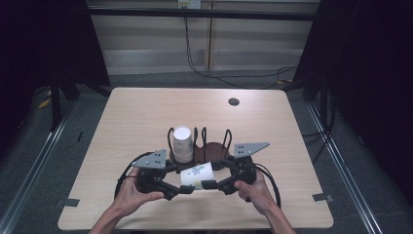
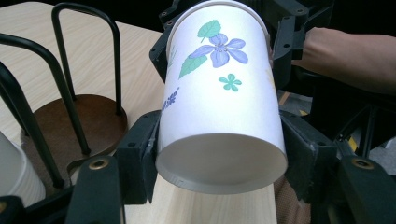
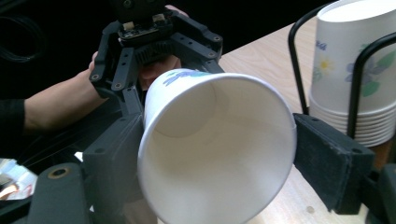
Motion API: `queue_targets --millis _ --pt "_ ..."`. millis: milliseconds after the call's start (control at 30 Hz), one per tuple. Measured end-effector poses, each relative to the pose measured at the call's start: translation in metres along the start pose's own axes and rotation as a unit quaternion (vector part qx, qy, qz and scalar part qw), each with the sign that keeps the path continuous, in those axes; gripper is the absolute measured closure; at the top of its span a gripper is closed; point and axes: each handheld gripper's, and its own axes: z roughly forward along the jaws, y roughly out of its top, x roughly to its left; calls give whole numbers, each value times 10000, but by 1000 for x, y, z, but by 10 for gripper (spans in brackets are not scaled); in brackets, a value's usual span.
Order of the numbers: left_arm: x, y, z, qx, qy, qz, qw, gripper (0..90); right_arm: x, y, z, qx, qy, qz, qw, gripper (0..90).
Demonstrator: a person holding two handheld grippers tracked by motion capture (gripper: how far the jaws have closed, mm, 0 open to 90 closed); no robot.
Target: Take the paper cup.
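I am watching the paper cup [image 1: 197, 174] lying on its side above the near half of the table [image 1: 131, 112], at about six o'clock from the rack [image 1: 210, 148], with its base toward the left gripper [image 1: 181, 189] and its open mouth toward the right gripper [image 1: 208, 185]; in the left gripper view the cup [image 2: 219, 107] is sitting base-first between the black jaws, whose pads are pressing on both sides of the base, so the left claw is closed narrow and gripping it; in the right gripper view the rim of the cup [image 3: 215, 149] is lying between the wide-set jaws, the pad at three o'clock touching the rim and the one at nine o'clock close against it, but I cannot tell whether they are squeezing; a stack of cups [image 1: 182, 144] is standing upright in the rack at eleven o'clock from the held cup, just beyond it; a hand [image 1: 130, 194] is holding each gripper from the near edge.
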Motion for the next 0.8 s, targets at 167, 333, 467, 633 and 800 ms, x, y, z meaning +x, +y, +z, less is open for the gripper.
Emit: queue_targets --millis 167,333,467,633,800 --pt "0 0 0 -25 -51 -19 10000 367 -1 0 1 13 125 26 9999 211" --pt "2 -2 2 -3 -101 -103 9999 360 -2 1 -1 -31 126 40 9999 236" --pt "2 -3 4 70 -57 -83 9999 346 -1 1 -2 -28 125 4 9999 262" --pt "3 -3 5 86 -8 -95 9999 322 0 2 -4 -21 89 -46 9999 273" --pt "4 -5 4 166 110 -104 9997 247 -1 3 -7 -71 7 -30 10000 277"
